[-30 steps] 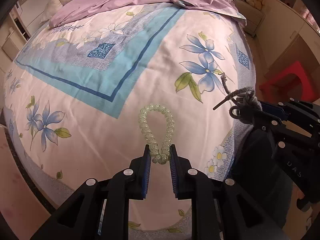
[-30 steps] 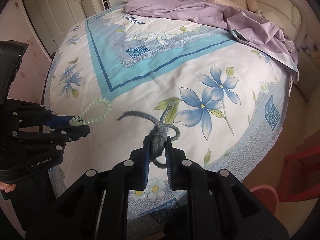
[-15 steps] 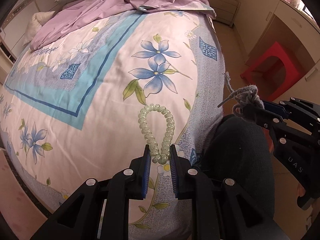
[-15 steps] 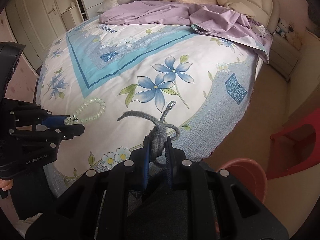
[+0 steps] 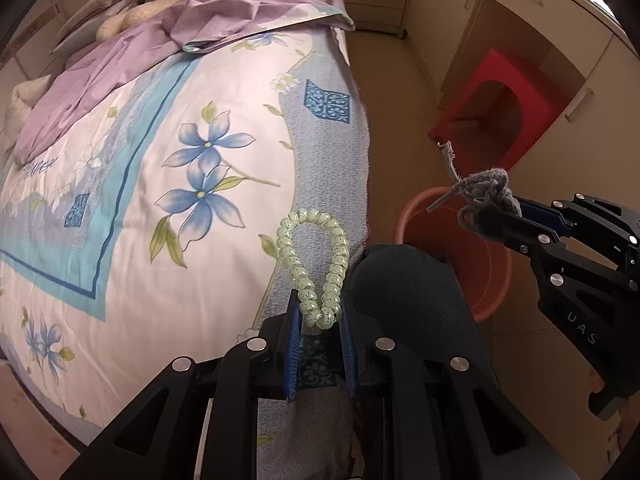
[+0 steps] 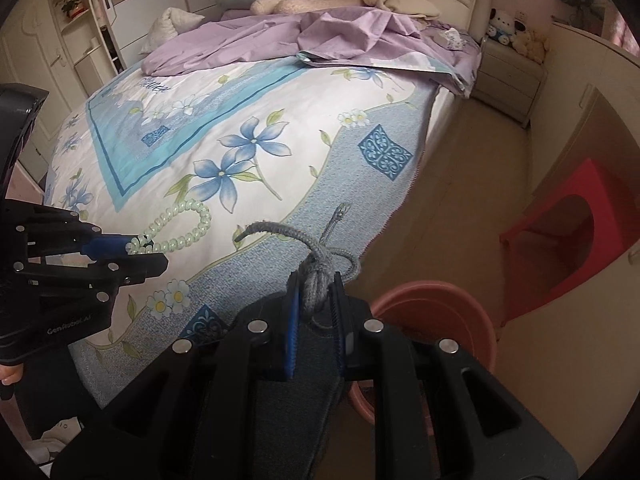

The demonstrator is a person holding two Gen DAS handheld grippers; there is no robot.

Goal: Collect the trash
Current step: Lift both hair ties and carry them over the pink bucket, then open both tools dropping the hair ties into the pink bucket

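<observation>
My left gripper [image 5: 319, 312] is shut on a pale green beaded bracelet [image 5: 316, 256], held in the air over the bed's right edge; the bracelet also shows in the right wrist view [image 6: 180, 228]. My right gripper [image 6: 314, 292] is shut on a knotted grey cord [image 6: 316, 264], seen from the left wrist view [image 5: 486, 192] above a pink round bin [image 5: 452, 252]. The bin stands on the floor beside the bed and shows in the right wrist view [image 6: 432, 312] just beyond my right gripper.
A bed with a floral blue and white cover [image 5: 168, 168] fills the left. A crumpled purple sheet [image 6: 304, 36] and a teddy bear lie at its head. A red plastic stool [image 5: 500, 100] stands by beige cabinets. The person's dark-clothed knee [image 5: 404, 284] is below the grippers.
Both grippers have swung right, away from the middle of the bed toward the floor beside it. The pink bin has come into the left wrist view under the grey cord. Both stay shut.
</observation>
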